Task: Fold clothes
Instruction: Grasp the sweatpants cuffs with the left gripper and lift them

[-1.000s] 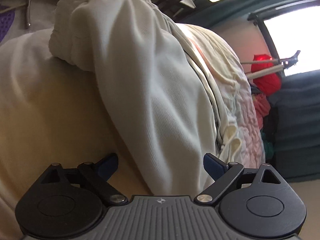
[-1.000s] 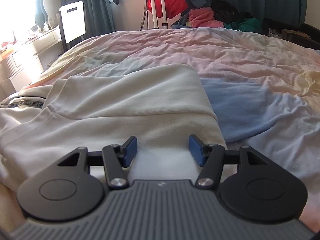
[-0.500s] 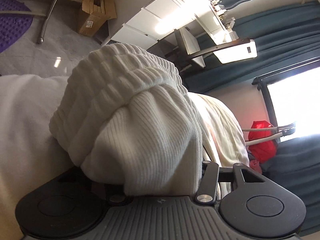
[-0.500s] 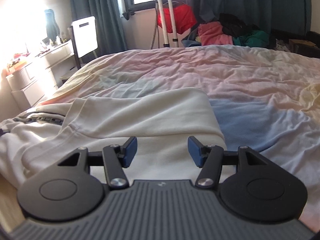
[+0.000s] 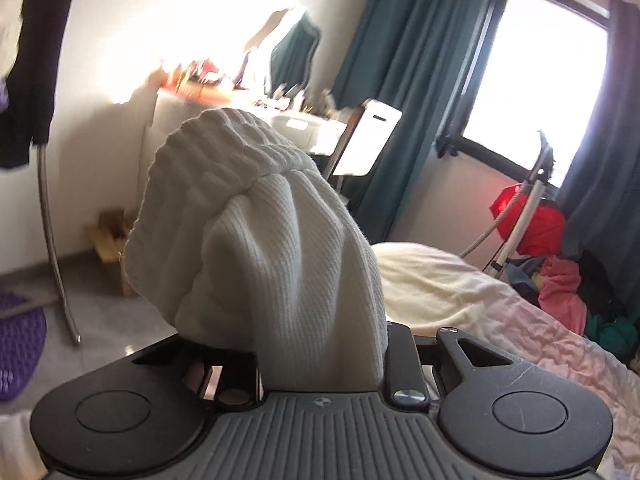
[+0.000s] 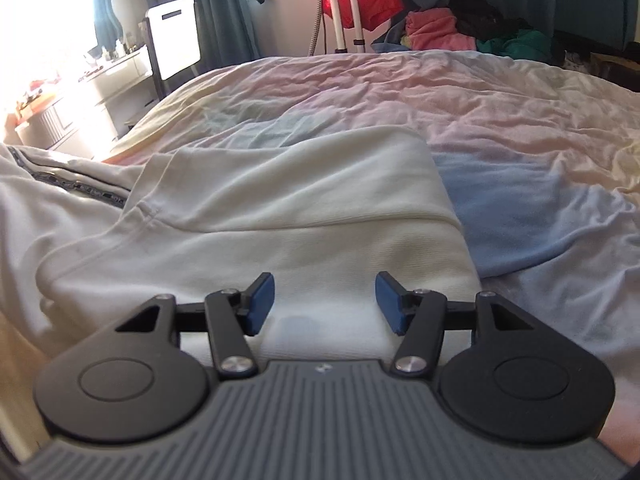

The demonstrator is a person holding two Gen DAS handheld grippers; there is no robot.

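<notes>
The left hand-held gripper (image 5: 320, 364) is clamped on the ribbed cuff of a cream sleeve (image 5: 256, 240), and the bunched cuff stands up from between its fingers, its ribbed end pointing up and a little to the left; the finger pads are hidden by the cloth. The right hand-held gripper (image 6: 324, 308) has its two blue pads wide apart, hovering just over the cream garment (image 6: 280, 216), touching nothing that can be seen. That garment lies spread flat on the bed (image 6: 500, 100), its long axis running from the left edge of the right wrist view toward the centre, with one dark zip (image 6: 76, 186) along the left part and a folded panel ending at a straight edge beside the blue patch of the bedcover. Beyond the bed stand one white chair (image 6: 176, 36), a dresser (image 6: 80, 92) with clutter on top, a pile of clothes (image 6: 460, 36), and teal curtains (image 5: 408, 80) beside one window (image 5: 536, 80)
</notes>
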